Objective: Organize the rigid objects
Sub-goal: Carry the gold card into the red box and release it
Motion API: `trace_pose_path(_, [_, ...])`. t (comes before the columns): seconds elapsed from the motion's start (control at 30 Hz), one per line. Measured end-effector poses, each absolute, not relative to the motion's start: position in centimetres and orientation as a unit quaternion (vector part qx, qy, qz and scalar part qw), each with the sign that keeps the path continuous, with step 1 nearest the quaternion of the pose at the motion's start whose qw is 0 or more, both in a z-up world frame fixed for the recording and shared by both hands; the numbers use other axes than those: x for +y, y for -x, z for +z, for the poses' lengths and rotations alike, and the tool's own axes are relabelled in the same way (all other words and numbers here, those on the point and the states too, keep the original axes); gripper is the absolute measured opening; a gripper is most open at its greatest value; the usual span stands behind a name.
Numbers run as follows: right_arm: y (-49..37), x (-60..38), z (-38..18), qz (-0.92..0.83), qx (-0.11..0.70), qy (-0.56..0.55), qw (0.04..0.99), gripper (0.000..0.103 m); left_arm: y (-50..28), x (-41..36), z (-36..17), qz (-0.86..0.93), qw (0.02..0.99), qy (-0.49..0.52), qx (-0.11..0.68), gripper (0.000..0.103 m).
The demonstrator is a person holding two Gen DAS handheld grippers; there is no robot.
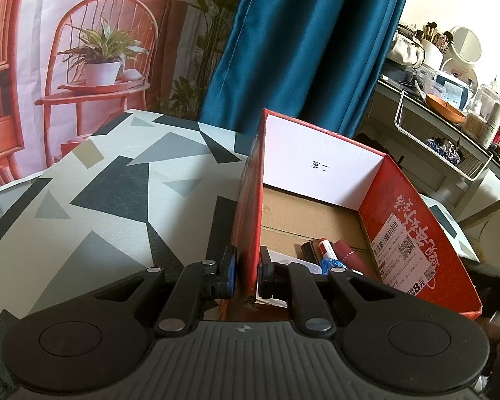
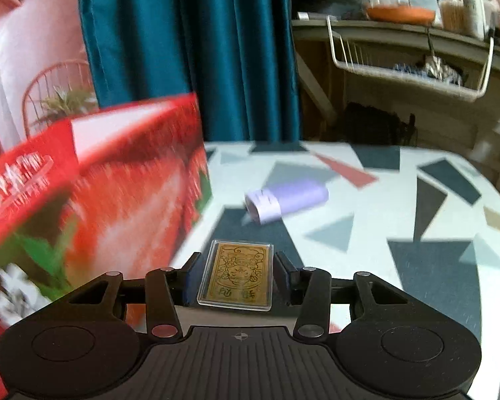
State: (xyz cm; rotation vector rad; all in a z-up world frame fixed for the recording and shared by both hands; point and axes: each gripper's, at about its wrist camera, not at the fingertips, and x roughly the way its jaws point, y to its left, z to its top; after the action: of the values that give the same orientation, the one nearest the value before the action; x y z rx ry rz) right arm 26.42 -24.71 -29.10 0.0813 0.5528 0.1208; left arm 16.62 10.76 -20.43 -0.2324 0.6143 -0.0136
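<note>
My left gripper is shut on the near left wall of a red cardboard box, one finger outside and one inside. In the box lie a red tube, a red-capped white stick, a black item and a blue item. In the right wrist view the box stands at the left, blurred. My right gripper is open around a gold card in a clear case; the fingers stand apart from its edges. A lilac cylinder lies on the table beyond.
The table has a cloth with grey, black and white triangles. A teal curtain hangs behind it. A cluttered side desk with a white wire basket stands at the right.
</note>
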Motion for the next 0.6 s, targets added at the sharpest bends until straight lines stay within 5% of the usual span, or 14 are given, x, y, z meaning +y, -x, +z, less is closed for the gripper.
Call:
trace_pose_path(0.33, [-24.4,-22.3,-20.8,0.135,0.176,-0.044,0.974,0.042,-16.6,10.8,-20.4,-0.007,0.947,0.114,0.301,0.013])
trace_pose_path(0.6, [-24.1,-18.4,-18.3,0.205,0.176,-0.012,0.963,0.042,-16.6,10.8,-20.4,-0.007,0.947,0.114,0.301,0.013])
